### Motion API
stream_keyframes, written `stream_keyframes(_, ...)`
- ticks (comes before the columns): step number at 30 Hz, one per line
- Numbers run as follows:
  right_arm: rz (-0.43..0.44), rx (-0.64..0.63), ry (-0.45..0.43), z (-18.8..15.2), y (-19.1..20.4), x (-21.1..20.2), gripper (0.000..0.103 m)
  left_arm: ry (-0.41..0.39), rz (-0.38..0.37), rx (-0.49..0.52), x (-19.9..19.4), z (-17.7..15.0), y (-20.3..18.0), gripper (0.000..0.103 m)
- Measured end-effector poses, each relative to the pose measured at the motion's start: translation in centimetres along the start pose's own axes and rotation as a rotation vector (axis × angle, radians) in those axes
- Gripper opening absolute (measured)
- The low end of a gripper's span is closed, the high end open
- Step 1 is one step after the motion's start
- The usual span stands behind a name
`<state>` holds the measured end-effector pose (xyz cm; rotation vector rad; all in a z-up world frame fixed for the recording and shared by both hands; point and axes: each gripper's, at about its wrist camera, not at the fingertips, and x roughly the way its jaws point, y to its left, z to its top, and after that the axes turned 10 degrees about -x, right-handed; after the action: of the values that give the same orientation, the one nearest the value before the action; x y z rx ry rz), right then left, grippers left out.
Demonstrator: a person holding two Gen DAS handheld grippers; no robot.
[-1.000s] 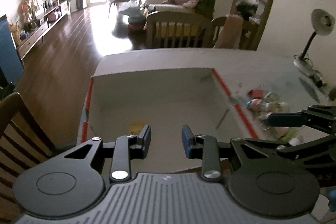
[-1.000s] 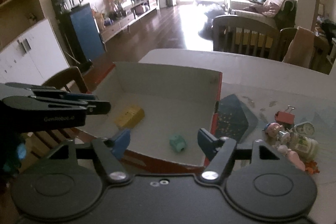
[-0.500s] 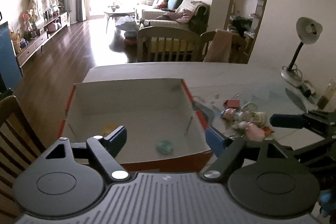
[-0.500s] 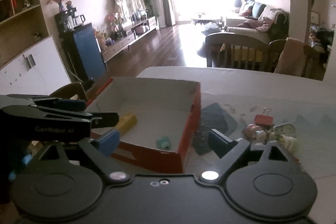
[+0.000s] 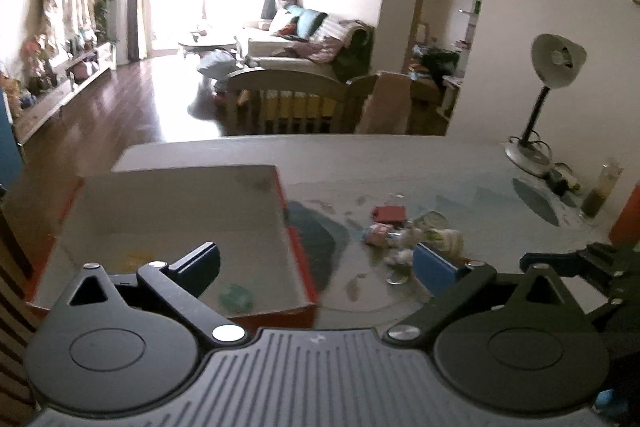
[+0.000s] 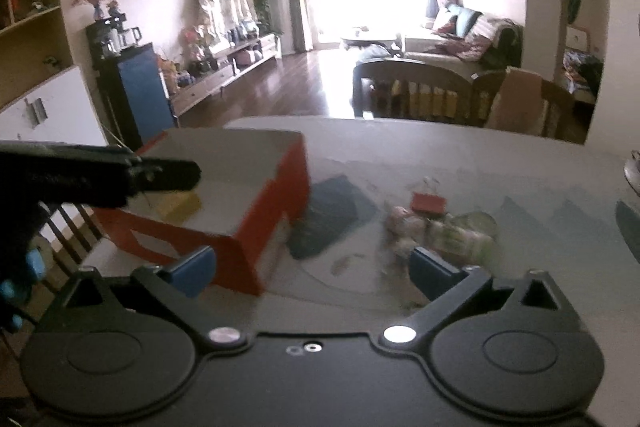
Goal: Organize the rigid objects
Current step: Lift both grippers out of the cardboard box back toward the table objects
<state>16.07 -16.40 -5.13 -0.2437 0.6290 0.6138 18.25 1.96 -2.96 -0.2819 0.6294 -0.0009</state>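
Red-walled box point(image 5: 298, 269) sits left on the table point(image 5: 440, 171) in the left wrist view, teal piece point(image 5: 237, 297) inside; left gripper point(image 5: 316, 267) opening wide, empty. Right wrist view: right gripper point(image 6: 312, 267) opening, nothing held, small clutter point(image 6: 436, 227) just beyond, yellow block point(image 6: 180, 205) boxed.

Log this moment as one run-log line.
left gripper: jaws opening, empty | right gripper: jaws opening, empty | red cardboard box: holds small teal object, yellow block | trinket pile: on table
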Motion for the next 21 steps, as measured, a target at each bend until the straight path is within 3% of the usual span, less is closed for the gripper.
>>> stream_keyframes(8,-0.045,0.001,0.072,-3.2,-3.9,1.5,0.103,0.067,-0.041,-0.034,3.7,-1.3,-3.3,0.103)
stream_keyframes(16,-0.035,-0.035,0.129,-5.9,-6.6,4.3,0.102,0.111,0.045,-0.038,8.2,-2.7,-6.6,0.103)
stream_keyframes(21,-0.007,-0.094,0.156,-7.0,-6.8,5.9,0.1,0.157,0.031,-0.039,11.3,-3.6,-8.5,0.103)
